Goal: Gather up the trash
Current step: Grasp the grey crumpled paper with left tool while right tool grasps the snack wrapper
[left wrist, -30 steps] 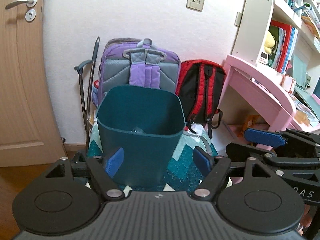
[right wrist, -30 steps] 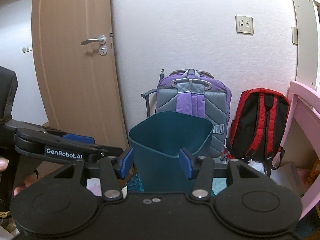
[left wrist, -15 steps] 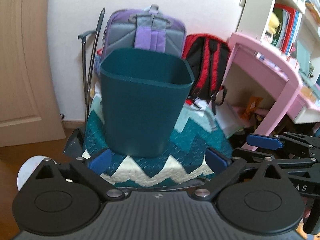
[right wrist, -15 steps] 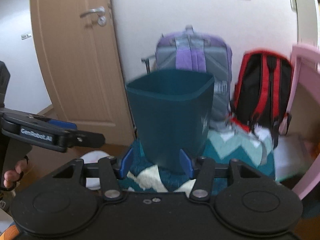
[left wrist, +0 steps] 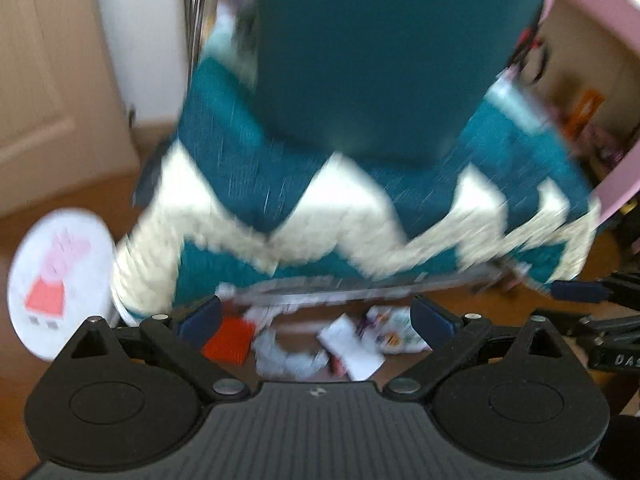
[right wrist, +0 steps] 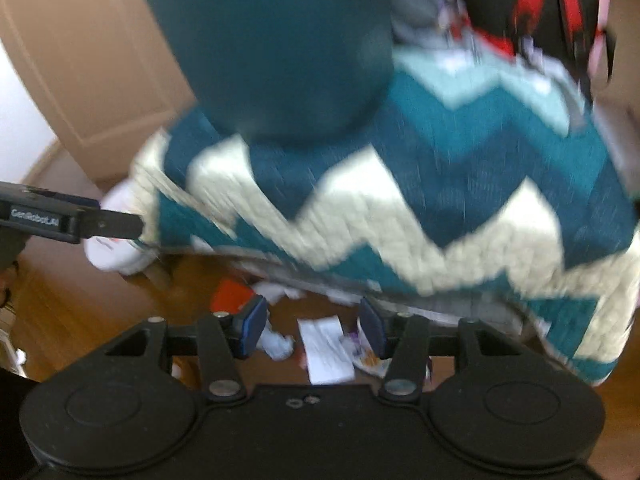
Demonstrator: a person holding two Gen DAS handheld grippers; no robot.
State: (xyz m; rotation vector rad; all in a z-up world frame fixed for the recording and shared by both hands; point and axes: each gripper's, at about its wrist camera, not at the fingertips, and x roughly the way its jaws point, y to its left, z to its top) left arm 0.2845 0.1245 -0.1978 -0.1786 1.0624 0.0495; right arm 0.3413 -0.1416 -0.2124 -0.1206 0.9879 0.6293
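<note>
Both views are motion-blurred and pitched down toward the wooden floor (left wrist: 440, 308). The left hand-held gripper (left wrist: 316, 318) has its blue-padded jaws spread wide with nothing between them; the right hand-held gripper (right wrist: 314, 328) is open more narrowly, also empty. Low in each frame, scattered paper trash lies on the floor: a white rectangular slip (right wrist: 326, 350), long axis running roughly up the frame, a crumpled white wad (right wrist: 278, 346) and a red scrap (left wrist: 230, 340). The dark teal plastic bin (left wrist: 384, 52) stands at the top on the teal-and-cream zigzag quilt (left wrist: 360, 208).
</note>
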